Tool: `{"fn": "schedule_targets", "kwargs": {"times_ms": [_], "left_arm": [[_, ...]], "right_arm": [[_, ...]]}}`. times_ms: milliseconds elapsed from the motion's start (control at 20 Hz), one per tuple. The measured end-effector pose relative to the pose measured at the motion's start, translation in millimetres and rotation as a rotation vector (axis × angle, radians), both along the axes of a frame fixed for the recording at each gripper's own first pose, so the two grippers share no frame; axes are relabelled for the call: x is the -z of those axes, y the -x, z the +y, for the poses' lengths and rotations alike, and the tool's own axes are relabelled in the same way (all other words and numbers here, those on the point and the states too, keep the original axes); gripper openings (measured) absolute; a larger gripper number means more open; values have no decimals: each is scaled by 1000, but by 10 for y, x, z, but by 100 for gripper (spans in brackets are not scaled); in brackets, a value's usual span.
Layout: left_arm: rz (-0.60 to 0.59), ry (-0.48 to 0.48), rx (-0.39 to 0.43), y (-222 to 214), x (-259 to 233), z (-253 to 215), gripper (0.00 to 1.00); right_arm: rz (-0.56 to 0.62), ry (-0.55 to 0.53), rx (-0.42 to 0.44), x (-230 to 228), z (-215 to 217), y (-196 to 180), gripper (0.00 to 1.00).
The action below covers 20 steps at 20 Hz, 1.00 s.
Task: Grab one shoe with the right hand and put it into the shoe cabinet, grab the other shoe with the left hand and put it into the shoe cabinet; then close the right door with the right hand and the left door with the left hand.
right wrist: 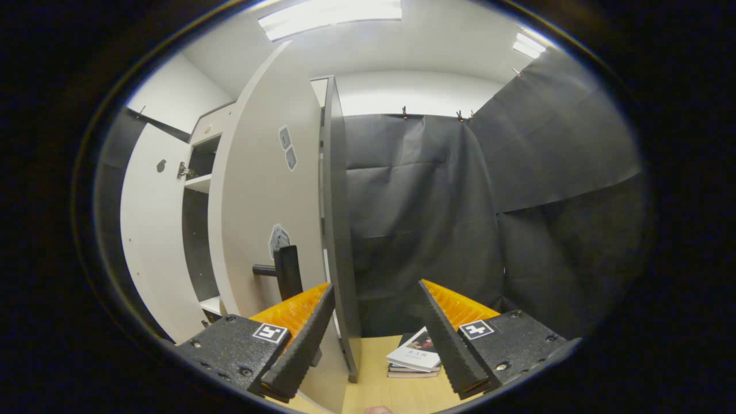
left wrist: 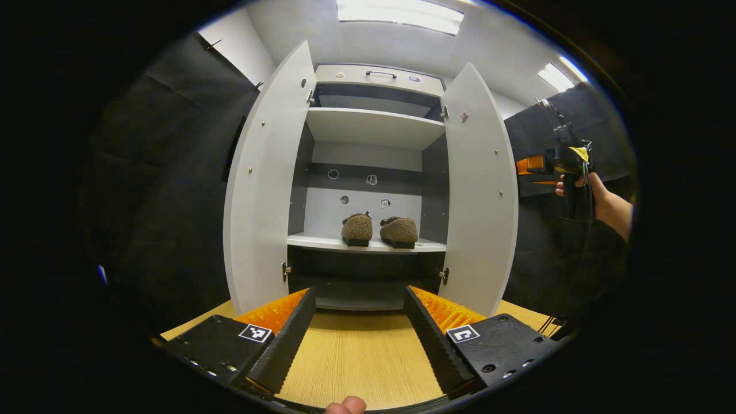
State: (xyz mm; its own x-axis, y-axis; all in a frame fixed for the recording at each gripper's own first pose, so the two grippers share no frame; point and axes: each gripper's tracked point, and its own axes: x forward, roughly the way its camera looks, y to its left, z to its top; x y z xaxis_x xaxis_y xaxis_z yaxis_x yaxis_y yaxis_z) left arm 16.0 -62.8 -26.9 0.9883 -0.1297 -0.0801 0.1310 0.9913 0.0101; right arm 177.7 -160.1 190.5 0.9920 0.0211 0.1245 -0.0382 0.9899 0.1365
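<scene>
Two brown fuzzy shoes (left wrist: 356, 229) (left wrist: 399, 231) stand side by side on the lower shelf of the white shoe cabinet (left wrist: 374, 129), toes toward me. Both doors hang open: the left door (left wrist: 267, 184) and the right door (left wrist: 480, 190). My left gripper (left wrist: 359, 292) hovers open and empty over the wooden tabletop, centred in front of the cabinet. A hand holds my right gripper (left wrist: 569, 155) up to the right of the right door. In the right gripper view, that gripper (right wrist: 376, 287) is open and empty beside the right door's outer face (right wrist: 270, 172), near its black handle (right wrist: 284, 270).
The cabinet stands on a wooden tabletop (left wrist: 356, 356). A small stack of books (right wrist: 417, 356) lies on the table right of the cabinet. A dark upright panel (right wrist: 339, 230) rises beside the right door. Black cloth walls (right wrist: 460, 218) enclose the booth.
</scene>
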Motion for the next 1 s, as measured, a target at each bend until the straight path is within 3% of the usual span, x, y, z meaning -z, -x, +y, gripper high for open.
{"fn": "schedule_targets", "kwargs": {"times_ms": [500, 700, 800, 1000], "left_arm": [[28, -22, -72, 36, 71, 310, 95], [25, -23, -104, 51, 50, 450, 95], [25, -24, -117, 50, 42, 518, 95], [30, -30, -138, 53, 45, 626, 95]], "right_arm": [[-9, 66, -137, -30, 882, -84, 88], [-7, 51, -207, -31, 1300, -245, 89], [-2, 43, -232, -17, 1548, -383, 94], [-7, 60, -231, 10, 1870, -637, 94]]}}
